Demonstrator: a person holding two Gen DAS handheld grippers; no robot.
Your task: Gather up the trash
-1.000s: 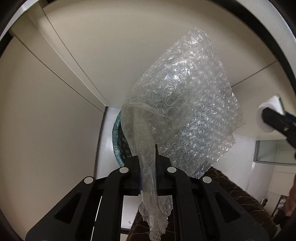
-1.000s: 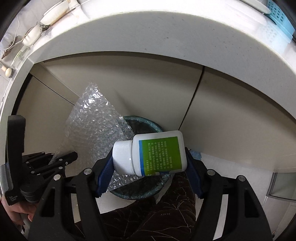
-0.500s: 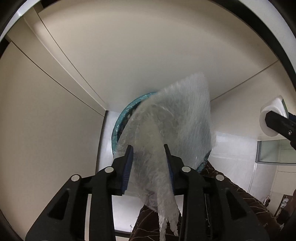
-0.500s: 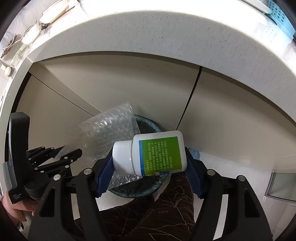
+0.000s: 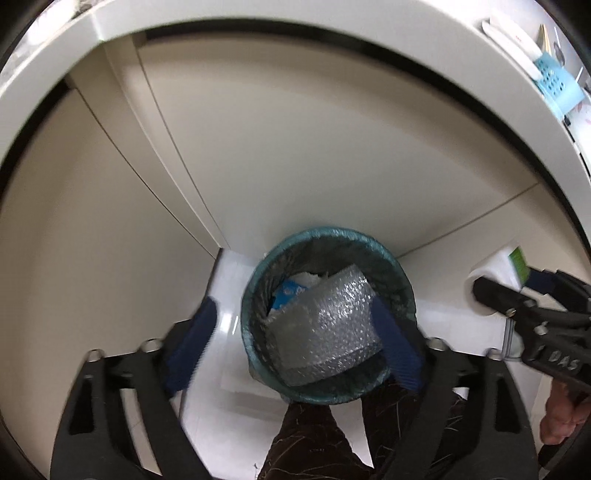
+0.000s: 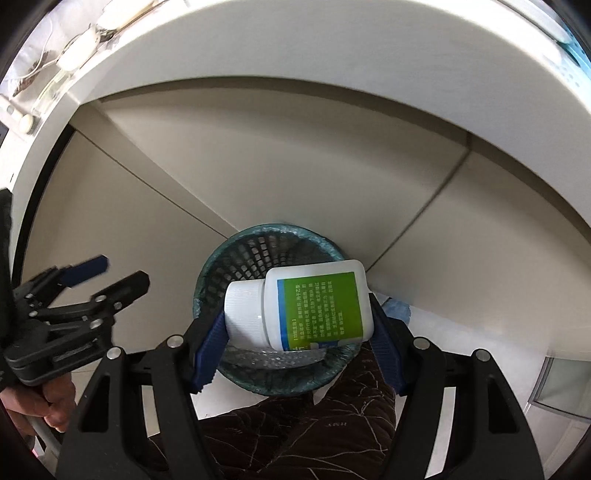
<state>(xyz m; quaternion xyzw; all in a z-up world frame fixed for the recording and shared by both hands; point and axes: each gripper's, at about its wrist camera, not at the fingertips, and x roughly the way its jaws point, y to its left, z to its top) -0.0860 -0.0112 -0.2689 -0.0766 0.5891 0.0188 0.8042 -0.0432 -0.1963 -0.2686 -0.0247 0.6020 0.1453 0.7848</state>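
One white countertop edge [image 5: 258, 26] curves across the top of both my views, over beige cabinet doors [image 5: 295, 147] split by narrow seams. On the white floor below stands one round mesh waste basket lined with a teal plastic bag [image 5: 373, 245], set close against the cabinet base. One leg in dark brown patterned fabric [image 6: 295, 424] shows at the bottom of each view, touching the basket's near rim.

I hold two black tongs with blue pads. My left gripper [image 5: 295, 343] has just been opening; its jaws now stand wide, one on either side of the basket in the picture, with nothing between the pads. My right gripper [image 6: 299, 325] is clamped on one white plastic bottle with a ribbed cap and a green label [image 6: 317, 302], held sideways above the basket mouth; one pad presses the cap end, the other the base.

Inside the basket lies one folded sheet of clear bubble wrap [image 5: 328, 325], resting on top of the other trash: one blue scrap [image 5: 286, 297] and one piece of white crumpled paper [image 5: 308, 278].

One light blue perforated holder [image 5: 557, 83] sits on the countertop at upper right.
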